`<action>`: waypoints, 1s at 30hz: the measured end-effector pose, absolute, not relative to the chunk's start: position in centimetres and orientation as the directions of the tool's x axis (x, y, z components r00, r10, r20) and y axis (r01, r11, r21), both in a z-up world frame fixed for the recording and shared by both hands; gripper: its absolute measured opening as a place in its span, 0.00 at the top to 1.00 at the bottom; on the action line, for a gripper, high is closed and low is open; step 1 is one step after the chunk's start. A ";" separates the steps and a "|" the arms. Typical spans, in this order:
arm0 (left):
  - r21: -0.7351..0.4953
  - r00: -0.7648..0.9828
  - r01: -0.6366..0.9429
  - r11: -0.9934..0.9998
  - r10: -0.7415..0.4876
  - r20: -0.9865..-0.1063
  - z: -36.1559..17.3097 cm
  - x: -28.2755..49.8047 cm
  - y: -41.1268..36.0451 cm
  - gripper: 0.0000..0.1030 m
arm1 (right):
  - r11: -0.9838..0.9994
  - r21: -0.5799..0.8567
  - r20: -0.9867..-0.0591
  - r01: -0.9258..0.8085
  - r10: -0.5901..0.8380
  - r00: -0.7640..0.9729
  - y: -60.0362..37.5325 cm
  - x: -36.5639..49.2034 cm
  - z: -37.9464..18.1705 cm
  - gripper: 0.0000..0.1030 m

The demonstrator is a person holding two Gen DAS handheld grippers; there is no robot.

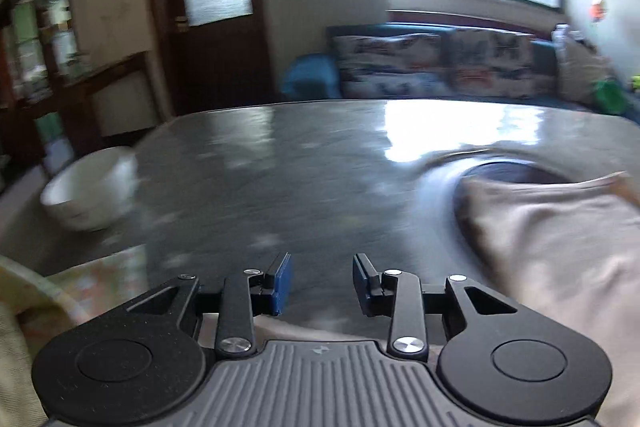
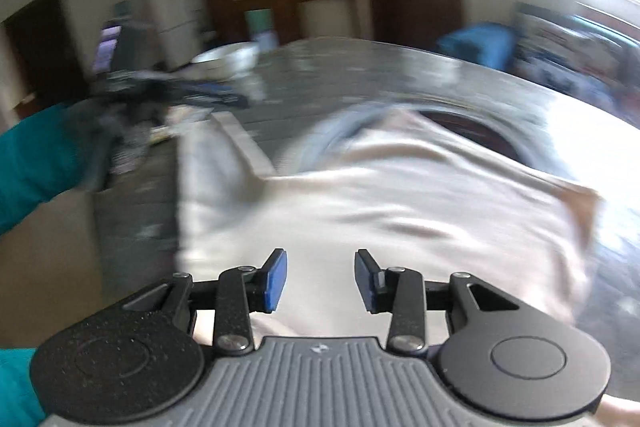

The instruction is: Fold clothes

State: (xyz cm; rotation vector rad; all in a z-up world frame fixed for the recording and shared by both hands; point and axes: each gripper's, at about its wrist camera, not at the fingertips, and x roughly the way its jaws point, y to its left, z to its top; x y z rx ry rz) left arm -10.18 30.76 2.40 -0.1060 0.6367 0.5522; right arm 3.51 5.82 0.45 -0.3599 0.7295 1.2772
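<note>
Your right tool (image 2: 321, 281), released, hangs right over the pale shirt (image 2: 380, 203); your left tool (image 1: 322, 285), released too, sits off its left edge.

In the lower middle of the left wrist view we see our left gripper (image 1: 322, 283) with its jaws apart, blue pads (image 1: 282, 281) facing each other and nothing between them. Our right gripper (image 2: 321, 279) sits in the same spot of the right wrist view, jaws likewise parted and empty, angled downward. A teal sleeve (image 2: 34, 163) shows at the left edge of that view, blurred.
</note>
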 end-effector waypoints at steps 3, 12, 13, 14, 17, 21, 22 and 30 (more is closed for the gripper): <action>0.026 0.711 -0.437 0.899 0.363 -0.602 2.5 -7.3 28.9 0.66 | 0.412 0.120 -0.687 -0.903 0.691 0.224 4.2 8.1 0.1 0.64; -0.002 0.745 -0.276 0.961 0.213 -0.632 1.4 1.4 25.5 0.71 | 0.557 0.132 -0.682 -0.820 0.652 0.333 3.9 17.2 -1.2 0.64; 0.007 0.737 -0.269 0.963 0.210 -0.642 0.9 2.1 25.3 0.71 | 0.557 0.129 -0.684 -0.820 0.649 0.333 4.1 17.9 -1.4 0.64; 0.016 0.728 -0.261 0.965 0.208 -0.653 0.5 2.8 25.1 0.71 | 0.560 0.120 -0.686 -0.820 0.643 0.340 4.3 18.5 -1.6 0.64; 0.054 0.703 -0.255 0.966 0.223 -0.675 -0.8 3.7 24.8 0.71 | 0.564 0.101 -0.694 -0.819 0.630 0.348 4.8 19.9 -2.2 0.64; 0.103 0.703 -0.253 0.962 0.255 -0.664 -1.4 4.2 24.9 0.69 | 0.570 0.084 -0.698 -0.817 0.619 0.360 5.6 21.1 -3.0 0.64; 0.108 0.700 -0.257 0.960 0.262 -0.664 -1.5 4.4 25.0 0.69 | 0.571 0.080 -0.698 -0.817 0.617 0.363 5.8 21.4 -3.2 0.63; 0.101 0.703 -0.288 0.952 0.282 -0.653 -0.8 6.2 25.5 0.69 | 0.576 0.044 -0.695 -0.816 0.605 0.389 6.7 21.8 -3.4 0.63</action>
